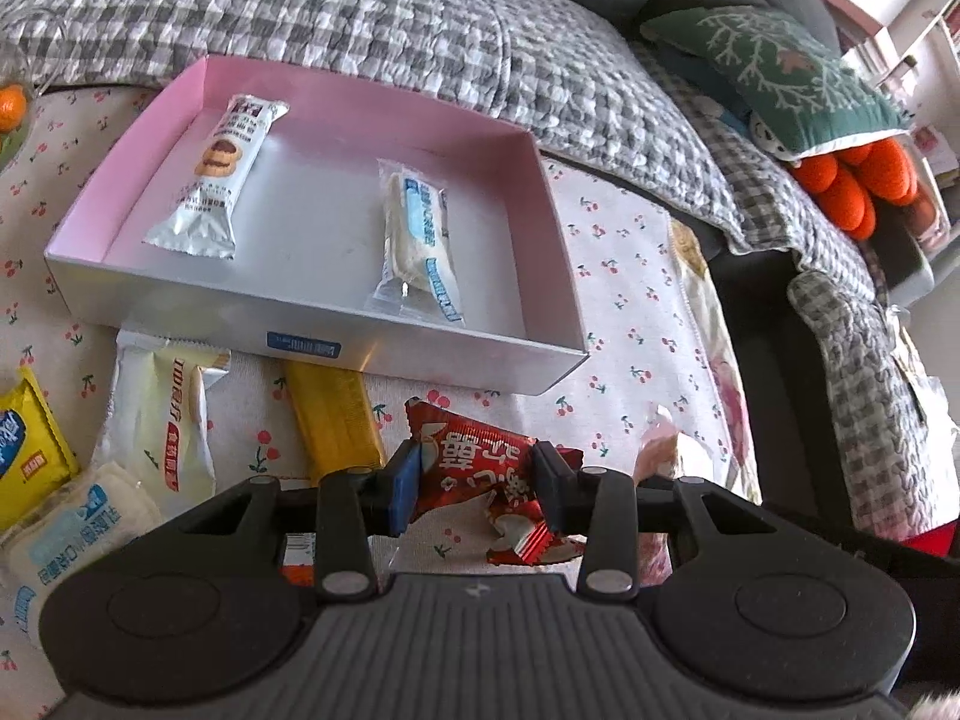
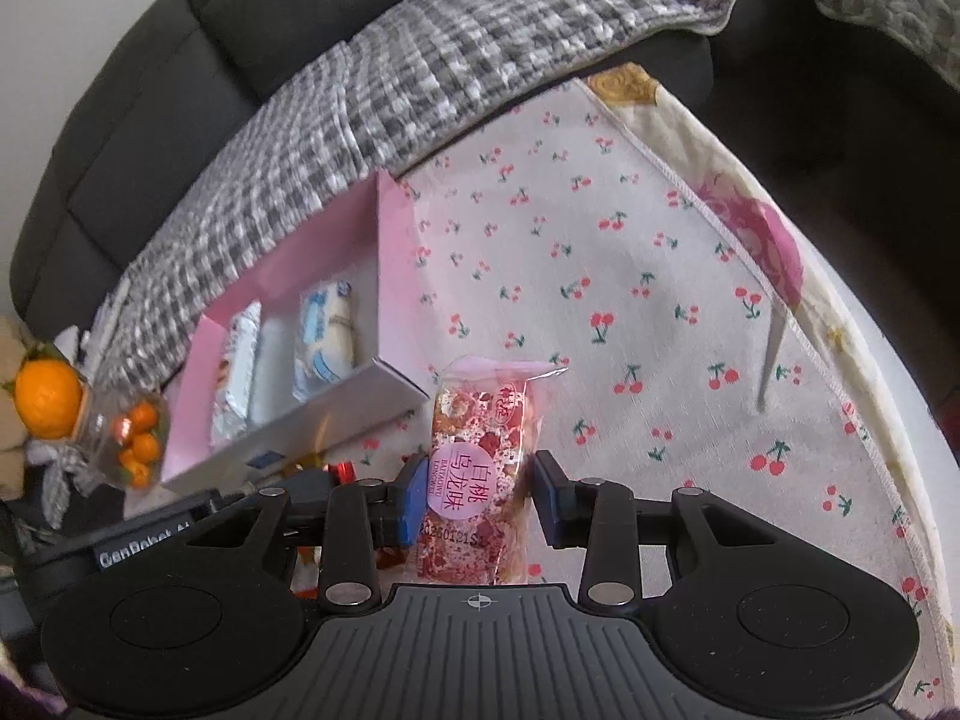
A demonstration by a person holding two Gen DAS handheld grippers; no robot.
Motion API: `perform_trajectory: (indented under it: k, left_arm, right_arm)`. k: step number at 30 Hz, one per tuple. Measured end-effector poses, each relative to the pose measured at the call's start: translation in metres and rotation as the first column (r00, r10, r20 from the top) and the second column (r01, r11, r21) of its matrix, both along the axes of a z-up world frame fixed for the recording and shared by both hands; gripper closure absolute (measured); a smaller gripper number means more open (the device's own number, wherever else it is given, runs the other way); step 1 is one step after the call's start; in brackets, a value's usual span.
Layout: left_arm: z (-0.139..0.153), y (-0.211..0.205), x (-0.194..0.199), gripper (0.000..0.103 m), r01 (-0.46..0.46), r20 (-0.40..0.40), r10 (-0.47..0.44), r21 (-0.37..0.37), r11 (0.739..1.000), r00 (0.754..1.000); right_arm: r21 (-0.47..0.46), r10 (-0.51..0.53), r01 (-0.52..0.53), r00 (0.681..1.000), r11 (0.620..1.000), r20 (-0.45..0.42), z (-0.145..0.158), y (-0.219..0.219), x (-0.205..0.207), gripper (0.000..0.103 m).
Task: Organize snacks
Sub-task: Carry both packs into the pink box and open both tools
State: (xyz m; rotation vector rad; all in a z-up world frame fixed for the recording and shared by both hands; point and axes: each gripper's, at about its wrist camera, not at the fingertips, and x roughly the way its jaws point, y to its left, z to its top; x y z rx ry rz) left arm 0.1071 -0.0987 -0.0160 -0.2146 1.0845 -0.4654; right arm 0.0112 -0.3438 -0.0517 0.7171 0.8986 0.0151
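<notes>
Snacks sit in both tongs: left gripper [image 1: 475,487] is clamped on a red pack [image 1: 474,468], right gripper [image 2: 478,493] on a pink pack [image 2: 480,468], both near the box [image 1: 180,294] holding two snacks

A dark sofa [image 2: 150,90] is draped with a grey checked blanket [image 1: 390,18]; daylight is seen beyond a green cushion [image 1: 774,72].

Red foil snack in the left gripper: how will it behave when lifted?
The red foil snack probably crumples rather than stays stiff: its wrapper already looks creased between the left gripper pads. Glossy foil suggests it may slip. It looks small and puffy, so likely light, and the loose lower end may droop.
</notes>
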Motion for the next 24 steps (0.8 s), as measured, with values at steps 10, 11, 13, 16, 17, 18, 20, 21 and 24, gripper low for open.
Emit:
perform_trajectory:
  k: [10,11,13,16,17,18,20,21,24]
  left_arm:
    - [0.029,0.012,0.008,0.067,0.012,0.069,-0.011,-0.009,1.000,0.998]
    - [0.031,0.013,0.010,0.067,0.010,0.079,-0.010,-0.005,1.000,0.997]
    - [0.035,0.016,0.013,0.066,-0.001,0.105,0.000,0.008,1.000,0.994]
    - [0.037,0.025,0.020,0.066,-0.026,0.120,0.025,0.008,1.000,0.992]
    - [0.037,0.029,0.024,0.066,-0.037,0.119,0.037,0.001,0.999,0.992]
    - [0.037,0.032,0.027,0.066,-0.045,0.121,0.046,-0.006,0.999,0.992]
    - [0.038,0.037,0.035,0.066,-0.059,0.137,0.060,-0.018,0.998,0.989]
    - [0.038,0.039,0.039,0.066,-0.056,0.147,0.058,-0.018,0.998,0.987]
    - [0.032,0.040,0.054,0.066,-0.060,0.180,0.061,-0.009,0.998,0.982]
  right_arm:
    - [0.018,0.005,-0.006,0.999,1.000,0.034,0.016,0.013,0.007,0.067]
    - [0.015,0.006,-0.007,0.999,1.000,0.037,0.017,0.015,0.008,0.067]
    - [0.007,0.008,-0.008,0.999,1.000,0.048,0.023,0.022,0.010,0.067]
    - [0.009,0.001,-0.002,0.998,1.000,0.069,0.034,0.029,0.013,0.067]
    - [0.014,0.001,-0.003,0.997,1.000,0.077,0.038,0.031,0.016,0.067]
    - [0.020,0.001,-0.003,0.996,1.000,0.084,0.042,0.033,0.021,0.067]
    - [0.020,0.004,-0.007,0.995,1.000,0.103,0.050,0.036,0.032,0.067]
    - [0.013,0.006,-0.007,0.993,1.000,0.116,0.053,0.037,0.040,0.067]
    - [-0.034,0.017,-0.013,0.991,0.999,0.134,0.055,0.043,0.065,0.067]
